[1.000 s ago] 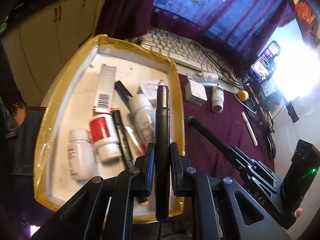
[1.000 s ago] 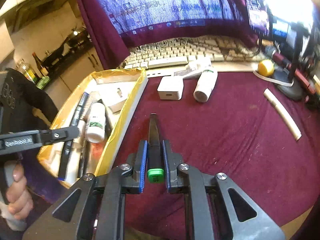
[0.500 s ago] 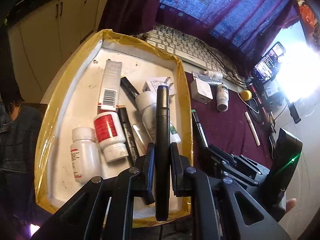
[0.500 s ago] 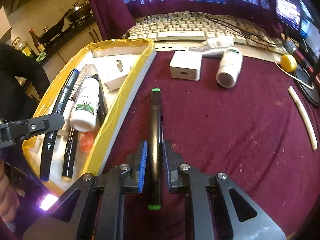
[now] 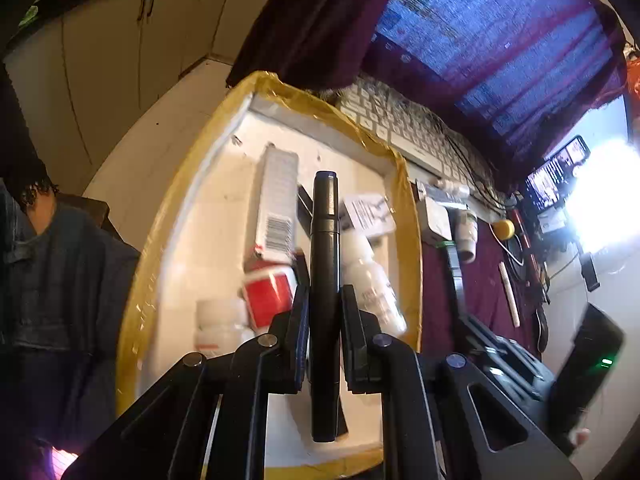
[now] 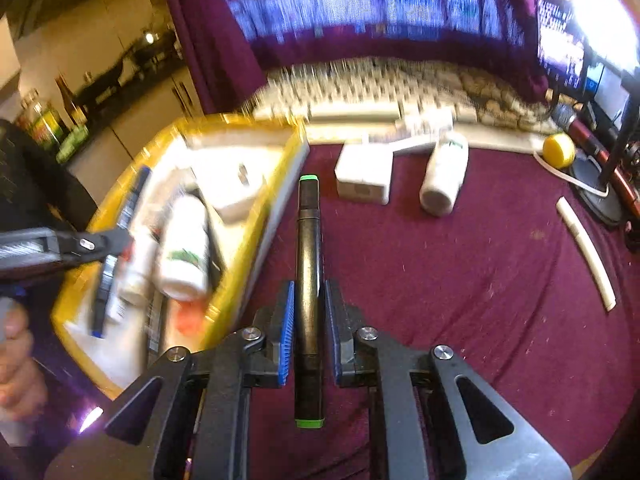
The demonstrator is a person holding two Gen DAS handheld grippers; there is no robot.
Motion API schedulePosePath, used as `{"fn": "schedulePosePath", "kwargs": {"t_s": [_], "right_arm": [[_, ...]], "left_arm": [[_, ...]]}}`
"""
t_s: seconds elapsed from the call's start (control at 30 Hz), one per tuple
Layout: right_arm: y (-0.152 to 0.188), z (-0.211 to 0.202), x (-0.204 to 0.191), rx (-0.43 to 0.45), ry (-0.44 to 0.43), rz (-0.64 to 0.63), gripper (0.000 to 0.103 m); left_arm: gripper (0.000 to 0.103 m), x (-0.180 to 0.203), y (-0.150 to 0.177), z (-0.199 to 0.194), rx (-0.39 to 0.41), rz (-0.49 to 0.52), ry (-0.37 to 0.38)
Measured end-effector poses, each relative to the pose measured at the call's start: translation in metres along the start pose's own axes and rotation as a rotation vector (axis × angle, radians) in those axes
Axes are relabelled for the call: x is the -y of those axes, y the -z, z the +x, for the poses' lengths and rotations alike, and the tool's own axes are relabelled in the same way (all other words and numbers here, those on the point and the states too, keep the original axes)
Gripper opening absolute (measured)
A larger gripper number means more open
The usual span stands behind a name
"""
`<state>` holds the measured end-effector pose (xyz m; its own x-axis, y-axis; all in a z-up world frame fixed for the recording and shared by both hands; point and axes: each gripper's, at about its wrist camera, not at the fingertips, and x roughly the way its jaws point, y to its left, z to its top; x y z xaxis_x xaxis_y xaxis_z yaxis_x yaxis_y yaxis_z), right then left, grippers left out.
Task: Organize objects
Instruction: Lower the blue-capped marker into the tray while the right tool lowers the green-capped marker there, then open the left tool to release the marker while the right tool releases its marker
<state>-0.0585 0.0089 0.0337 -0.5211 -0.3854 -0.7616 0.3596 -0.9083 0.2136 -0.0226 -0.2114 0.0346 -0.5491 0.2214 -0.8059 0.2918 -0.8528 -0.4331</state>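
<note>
My left gripper point(image 5: 325, 312) is shut on a black marker with a blue cap point(image 5: 325, 264), held over the yellow-rimmed white tray point(image 5: 412, 216). Inside the tray lie a red-labelled bottle point(image 5: 267, 296), white bottles point(image 5: 372, 280), a long barcode box point(image 5: 277, 204) and other markers. My right gripper point(image 6: 309, 304) is shut on a black marker with green ends point(image 6: 308, 248), above the maroon cloth just right of the tray point(image 6: 260, 240). The left gripper point(image 6: 86, 245) shows at the left edge of the right wrist view, over the tray.
On the maroon cloth point(image 6: 460, 280) lie a white adapter point(image 6: 363, 176), a white bottle point(image 6: 444, 176), a white stick point(image 6: 586, 252) and a yellow ball point(image 6: 558, 151). A keyboard point(image 6: 380, 92) runs along the back, with monitors behind. A person's hand point(image 6: 16, 360) is at lower left.
Both grippers have shifted sideways with their markers still held. The left one now sits further over the tray; the right one's marker has swung so its far green tip points ahead beside the tray.
</note>
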Motion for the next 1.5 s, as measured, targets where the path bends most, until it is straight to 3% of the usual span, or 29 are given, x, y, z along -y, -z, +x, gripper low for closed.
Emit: {"fn": "schedulePosePath", "kwargs": {"t_s": [0.23,0.4,0.57,0.9,1.33,1.5], "right_arm": [[-0.018,-0.008,-0.048,-0.001,-0.142,-0.064,0.013],[-0.014,0.007,-0.088,-0.060,-0.141,-0.138,0.013],[-0.009,0.016,-0.115,-0.085,-0.076,-0.211,0.013],[-0.008,0.034,-0.105,-0.112,-0.030,-0.182,0.013],[-0.001,0.048,-0.105,-0.135,-0.061,-0.160,0.013],[0.005,0.051,-0.103,-0.130,-0.058,-0.162,0.013]], "left_arm": [[0.012,-0.017,-0.019,-0.002,0.022,-0.014,-0.035],[0.012,-0.029,-0.027,0.004,0.017,-0.035,-0.046],[0.012,-0.037,-0.035,0.011,0.003,-0.042,-0.050],[0.012,-0.041,-0.047,0.026,-0.017,-0.024,-0.126],[0.013,-0.022,-0.052,0.043,-0.021,0.081,-0.253],[0.015,-0.023,-0.052,0.041,0.000,0.075,-0.235]]}}
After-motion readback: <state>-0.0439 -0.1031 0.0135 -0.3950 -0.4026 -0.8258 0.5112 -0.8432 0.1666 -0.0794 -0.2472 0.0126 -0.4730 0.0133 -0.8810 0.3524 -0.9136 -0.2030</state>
